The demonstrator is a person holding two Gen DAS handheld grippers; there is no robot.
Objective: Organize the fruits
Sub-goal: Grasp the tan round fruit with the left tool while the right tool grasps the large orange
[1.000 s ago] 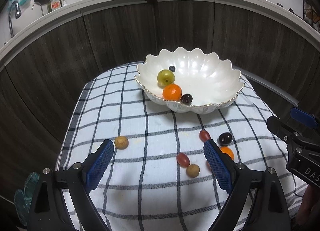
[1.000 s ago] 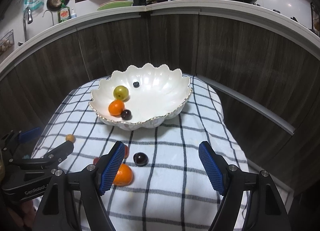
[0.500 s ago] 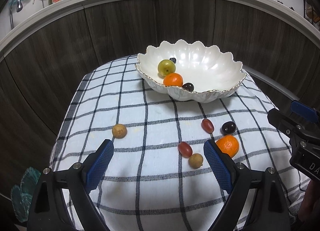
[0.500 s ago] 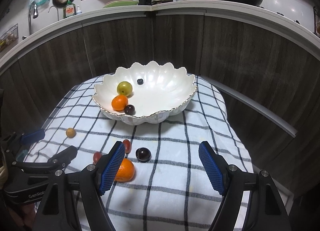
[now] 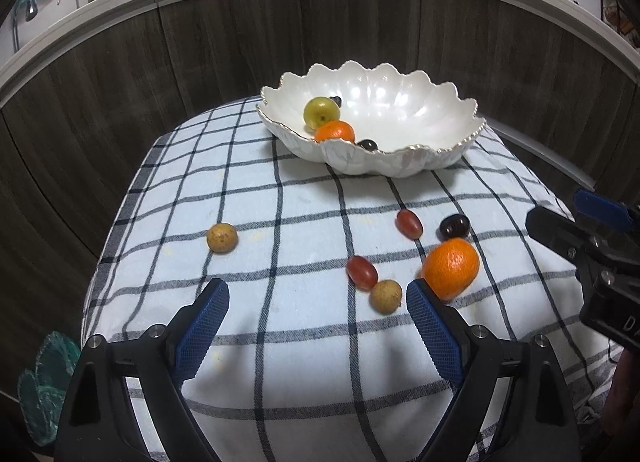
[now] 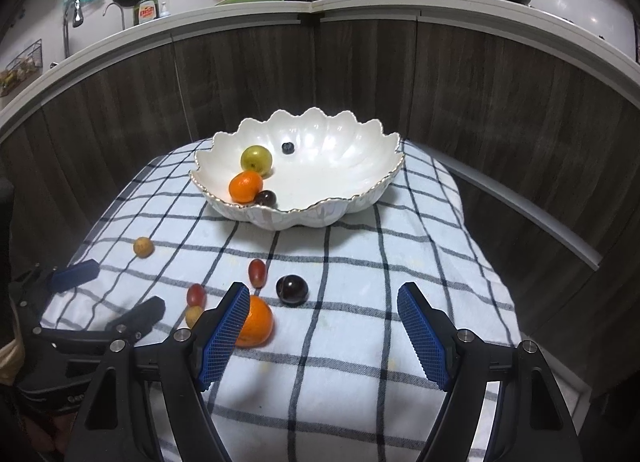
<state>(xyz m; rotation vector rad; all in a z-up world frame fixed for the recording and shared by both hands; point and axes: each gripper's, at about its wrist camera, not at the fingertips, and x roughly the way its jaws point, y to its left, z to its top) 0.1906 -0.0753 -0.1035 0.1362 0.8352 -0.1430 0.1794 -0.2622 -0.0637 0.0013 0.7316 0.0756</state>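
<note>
A white scalloped bowl [image 5: 400, 163] stands at the far end of a checked cloth, holding a green fruit [image 5: 321, 111], a small orange [image 5: 335, 131], a dark grape [image 5: 367, 144] and a blueberry [image 5: 337, 101]. On the cloth lie a tan fruit [image 5: 222, 237], two red grapes [image 5: 409, 223] [image 5: 361, 272], a dark plum [image 5: 453, 225], an orange [image 5: 452, 268] and a second tan fruit [image 5: 385, 296]. My left gripper [image 5: 317, 290] hovers low over the cloth; its jaws are closing slightly with nothing between them. My right gripper [image 6: 322, 294] is open and empty, its left finger in front of the orange [image 6: 258, 322].
The cloth [image 6: 360, 362] covers a small table whose edges drop off left and right. Dark wood cabinet fronts [image 6: 480, 101] curve around behind, under a white counter with pans and a soap bottle. A green mesh thing [image 5: 44, 382] lies on the floor at the left.
The left gripper has sunk toward the cloth, so the loose fruits look larger and the orange shows clear of its right finger. The right gripper's view has barely shifted.
</note>
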